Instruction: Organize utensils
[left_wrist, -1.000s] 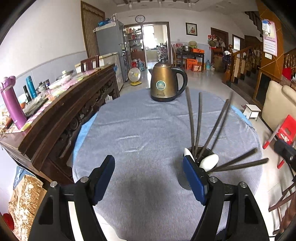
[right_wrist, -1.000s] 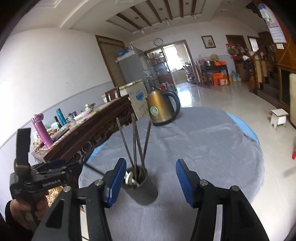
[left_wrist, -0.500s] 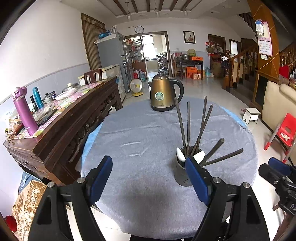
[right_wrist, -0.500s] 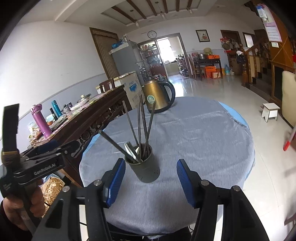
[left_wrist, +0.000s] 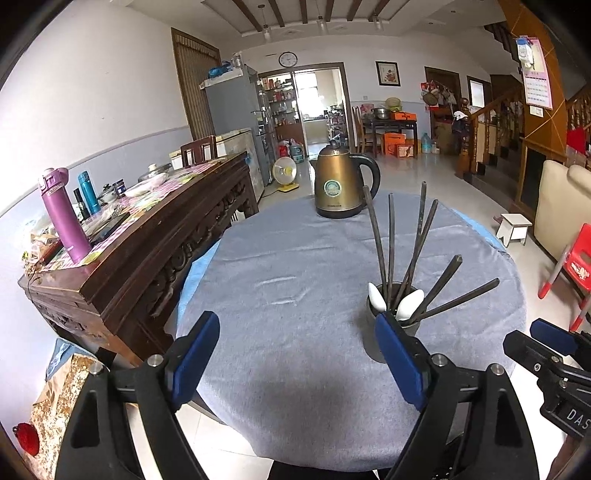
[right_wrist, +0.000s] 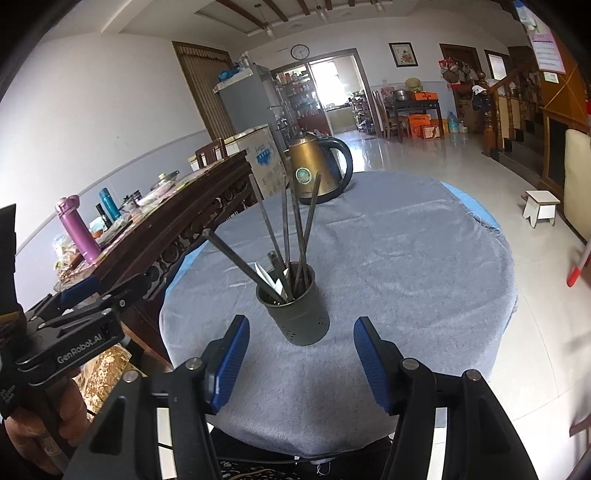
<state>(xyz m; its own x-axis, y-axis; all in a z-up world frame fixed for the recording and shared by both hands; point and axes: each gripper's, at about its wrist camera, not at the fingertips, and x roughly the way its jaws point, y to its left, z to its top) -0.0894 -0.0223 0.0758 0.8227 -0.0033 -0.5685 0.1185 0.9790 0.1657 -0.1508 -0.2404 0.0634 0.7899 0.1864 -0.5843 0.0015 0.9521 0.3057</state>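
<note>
Both claws released and empty, the left claw (left_wrist: 297, 358) having just widened and the right claw (right_wrist: 301, 360) hanging short of the holder (right_wrist: 295, 314) at table (right_wrist: 406, 258) centre; chopsticks (right_wrist: 295, 236) splay toward 10–1 o'clock, so a careless brush could tip the holder.

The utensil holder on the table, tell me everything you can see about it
The utensil holder is a dark grey-green cylinder that looks like metal, with small holes low in its wall. It stands upright on the grey tablecloth, near the table's front edge. Six long dark chopsticks fan out of its open top, and two white spoons sit inside. Neither gripper touches it; the right gripper is open just in front.
</note>
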